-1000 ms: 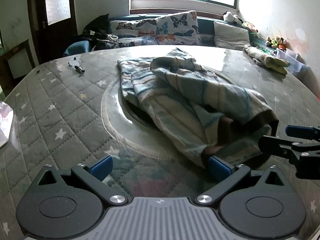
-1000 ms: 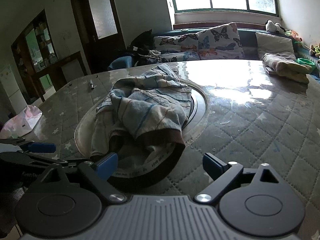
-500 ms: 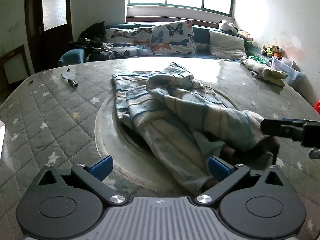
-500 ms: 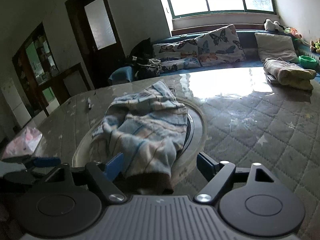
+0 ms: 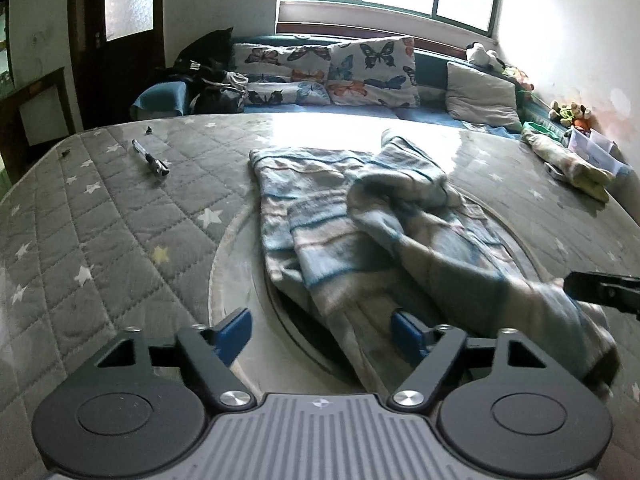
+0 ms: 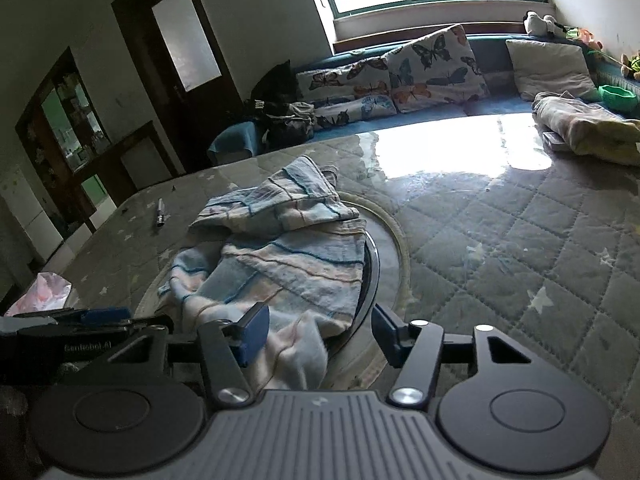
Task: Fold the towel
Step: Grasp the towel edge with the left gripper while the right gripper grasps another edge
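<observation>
A crumpled blue and pink striped towel lies on the round glass turntable in the middle of the quilted grey table. My left gripper is open, and the towel's near edge reaches in beside its right finger. My right gripper is open too, with a near corner of the towel lying between its fingers, not pinched. Each gripper shows in the other's view: the right gripper at the towel's right end, the left gripper low at the left.
A pen lies on the table's far left. A folded cloth rests at the far right edge. A pink-white bag sits at the left edge. A sofa with butterfly cushions stands behind.
Both grippers have moved in closer to the towel and their fingers stand narrower. The towel's near corner now lies between the right gripper's fingers.
</observation>
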### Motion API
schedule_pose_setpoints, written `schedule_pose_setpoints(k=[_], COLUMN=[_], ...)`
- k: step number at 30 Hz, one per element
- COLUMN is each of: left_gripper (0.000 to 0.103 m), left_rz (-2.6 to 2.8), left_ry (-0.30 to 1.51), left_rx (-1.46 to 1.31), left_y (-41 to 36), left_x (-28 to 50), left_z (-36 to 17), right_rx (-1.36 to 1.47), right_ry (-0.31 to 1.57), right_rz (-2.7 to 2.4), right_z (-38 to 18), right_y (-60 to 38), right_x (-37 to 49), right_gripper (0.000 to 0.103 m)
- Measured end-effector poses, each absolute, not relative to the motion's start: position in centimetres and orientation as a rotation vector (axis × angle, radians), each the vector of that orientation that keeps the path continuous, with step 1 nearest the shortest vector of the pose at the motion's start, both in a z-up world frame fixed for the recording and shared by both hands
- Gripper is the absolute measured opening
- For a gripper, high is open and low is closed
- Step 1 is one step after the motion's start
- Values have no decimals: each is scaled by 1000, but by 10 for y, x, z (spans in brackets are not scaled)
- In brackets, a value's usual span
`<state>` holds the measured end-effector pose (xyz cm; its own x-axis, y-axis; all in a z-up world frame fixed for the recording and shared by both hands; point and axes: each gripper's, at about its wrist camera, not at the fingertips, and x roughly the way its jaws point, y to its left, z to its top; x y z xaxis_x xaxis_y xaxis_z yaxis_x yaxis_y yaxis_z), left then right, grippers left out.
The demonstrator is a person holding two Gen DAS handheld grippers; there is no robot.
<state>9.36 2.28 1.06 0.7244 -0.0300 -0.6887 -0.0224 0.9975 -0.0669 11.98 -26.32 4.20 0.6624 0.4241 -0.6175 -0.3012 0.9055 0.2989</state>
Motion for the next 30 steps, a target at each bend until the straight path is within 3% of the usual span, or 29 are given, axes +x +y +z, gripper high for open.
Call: schedule_pose_setpoints(k=[10, 30], left_gripper=[43, 40], left_rz=[4, -40], left_ry=[737, 749], left_rx=[-93, -136], left_y=[42, 61], left_x=[137, 166], left_z=[14, 0], right_rx=[117, -64], right_ry=[764, 834], right_rz=[457, 404], right_z=[46, 7], right_y=[-239, -212], right_x=[167, 244], right_gripper=[49, 34])
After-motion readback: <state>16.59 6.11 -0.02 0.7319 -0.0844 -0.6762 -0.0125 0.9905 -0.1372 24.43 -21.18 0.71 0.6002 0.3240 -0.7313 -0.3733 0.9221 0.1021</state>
